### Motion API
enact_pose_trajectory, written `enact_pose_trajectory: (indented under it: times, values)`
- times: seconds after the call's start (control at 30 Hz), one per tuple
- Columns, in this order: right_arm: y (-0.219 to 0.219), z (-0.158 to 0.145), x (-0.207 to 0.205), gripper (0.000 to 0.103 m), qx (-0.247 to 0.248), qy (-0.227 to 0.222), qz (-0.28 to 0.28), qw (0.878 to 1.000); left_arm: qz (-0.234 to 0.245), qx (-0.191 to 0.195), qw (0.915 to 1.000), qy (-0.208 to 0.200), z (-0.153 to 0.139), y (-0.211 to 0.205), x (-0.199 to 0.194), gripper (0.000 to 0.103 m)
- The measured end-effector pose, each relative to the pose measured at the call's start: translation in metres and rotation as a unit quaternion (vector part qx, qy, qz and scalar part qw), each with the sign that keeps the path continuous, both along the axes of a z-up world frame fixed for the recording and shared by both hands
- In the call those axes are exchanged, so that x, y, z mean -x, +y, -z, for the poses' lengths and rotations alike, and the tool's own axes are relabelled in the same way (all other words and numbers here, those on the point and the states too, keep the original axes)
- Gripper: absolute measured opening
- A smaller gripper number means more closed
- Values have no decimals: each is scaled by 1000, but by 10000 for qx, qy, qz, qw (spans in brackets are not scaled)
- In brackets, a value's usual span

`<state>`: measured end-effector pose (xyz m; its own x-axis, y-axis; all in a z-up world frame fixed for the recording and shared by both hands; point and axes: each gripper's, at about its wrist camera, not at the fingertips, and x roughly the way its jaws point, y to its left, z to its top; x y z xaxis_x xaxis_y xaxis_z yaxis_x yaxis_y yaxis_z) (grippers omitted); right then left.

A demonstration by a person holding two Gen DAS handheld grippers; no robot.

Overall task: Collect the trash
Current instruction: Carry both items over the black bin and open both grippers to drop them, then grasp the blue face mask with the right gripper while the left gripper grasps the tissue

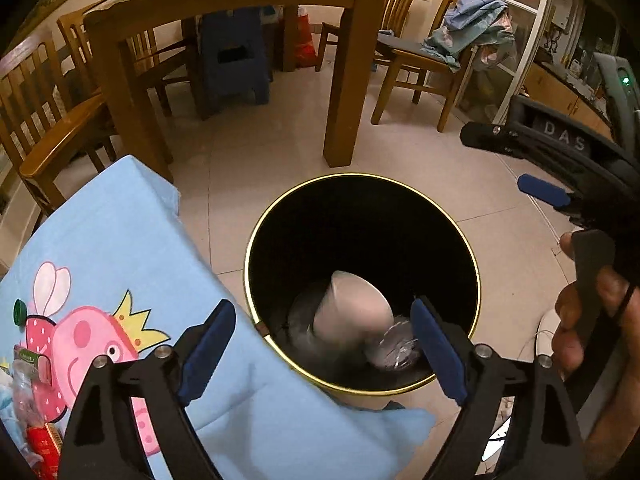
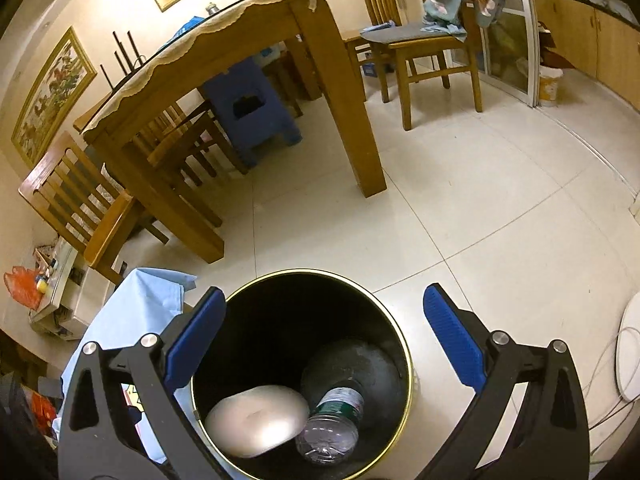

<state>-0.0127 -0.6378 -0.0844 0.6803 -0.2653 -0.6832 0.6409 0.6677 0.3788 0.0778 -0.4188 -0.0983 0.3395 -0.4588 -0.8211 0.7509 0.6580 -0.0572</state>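
Note:
A black trash bin with a gold rim (image 1: 460, 232) (image 2: 404, 340) stands on the tiled floor. Inside lie a white paper cup (image 1: 352, 312) (image 2: 256, 420) and a crushed clear plastic bottle (image 1: 394, 350) (image 2: 332, 428). My left gripper (image 1: 324, 352) is open and empty, directly above the bin's near side. My right gripper (image 2: 324, 344) is open and empty, above the bin; it also shows at the right of the left wrist view (image 1: 516, 160). More trash, a clear bottle (image 1: 24, 384) and a red packet (image 1: 44, 452), lies on the blue cartoon cloth (image 1: 120, 240) at lower left.
A wooden dining table (image 1: 344, 92) (image 2: 348, 120) with chairs (image 1: 48, 128) and a blue stool (image 1: 236, 64) stands beyond the bin. A chair draped with clothes (image 1: 452, 52) is at the right. A white round object with cable (image 2: 628, 352) lies on the floor.

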Motion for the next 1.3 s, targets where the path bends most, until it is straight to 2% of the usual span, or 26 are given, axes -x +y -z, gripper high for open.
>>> enact_pose_trajectory:
  times: [0.13,0.23,0.27,0.33,0.43,0.53,0.57,0.6,0.63,0.7,0.73,0.8,0.83,0.87,0.97,1.07,1.13,1.2,1.23,1.27,1.3]
  values:
    - [19,-8,-8,97,234,-18,-314,9992,-136,113,9997,-171,-13,25,5,86]
    - [46,-17,-25,97,472,-121,-855,9951,-285,261,9987,-343,-24,65,20,86]
    - [55,-21,-31,97,548,-137,-1042,9930,-371,270,9976,-511,-29,84,28,86]
    - [88,-28,-47,97,874,-96,-1581,9835,-554,248,9951,-781,-34,116,38,86]
    - [137,-34,-63,97,1088,-131,-2407,9644,-1060,272,9878,-1111,-45,187,50,87]
    - [205,-38,-78,97,812,-427,-3626,9274,-1644,264,9763,-1383,-57,250,50,90]
    - [222,-39,-80,97,759,-468,-3853,9185,-1969,235,9682,-1524,-62,282,50,91]
    - [249,-40,-83,97,694,-540,-4172,9046,-2138,201,9633,-1609,-66,299,49,91]
    - [273,-41,-84,97,646,-609,-4446,8913,-2413,132,9544,-1752,-70,326,48,91]
    - [312,-43,-87,97,627,-688,-4859,8691,-2796,41,9414,-1884,-73,365,44,91]
    - [340,-44,-90,97,670,-715,-5126,8530,-2933,28,9370,-1899,-73,378,42,91]
    - [379,-45,-96,93,786,-691,-5425,8335,-3317,68,9256,-1819,-70,418,38,91]
    - [401,-44,-101,85,898,-601,-5582,8226,-3401,98,9233,-1782,-71,427,38,91]
    - [416,-43,-108,79,992,-471,-5645,8181,-3545,160,9190,-1719,-69,444,37,91]
    - [445,-34,-126,79,1230,-167,-5549,8226,-3692,205,9135,-1696,-65,473,39,91]
    - [455,-25,-141,78,983,-52,-5622,8211,-3739,301,9125,-1632,-61,492,41,91]
    - [465,-17,-149,72,988,143,-5632,8202,-3754,339,9126,-1581,-57,497,39,91]
    - [464,-7,-149,60,1035,345,-5610,8206,-3757,393,9128,-1552,-55,499,38,91]
    - [464,-4,-148,34,1027,382,-5628,8193,-3752,417,9132,-1538,-55,498,38,91]
    - [465,-4,-148,19,1018,433,-5644,8181,-3735,446,9143,-1505,-54,500,37,91]
    - [463,-5,-146,15,988,414,-5646,8184,-3719,464,9152,-1483,-53,501,35,91]
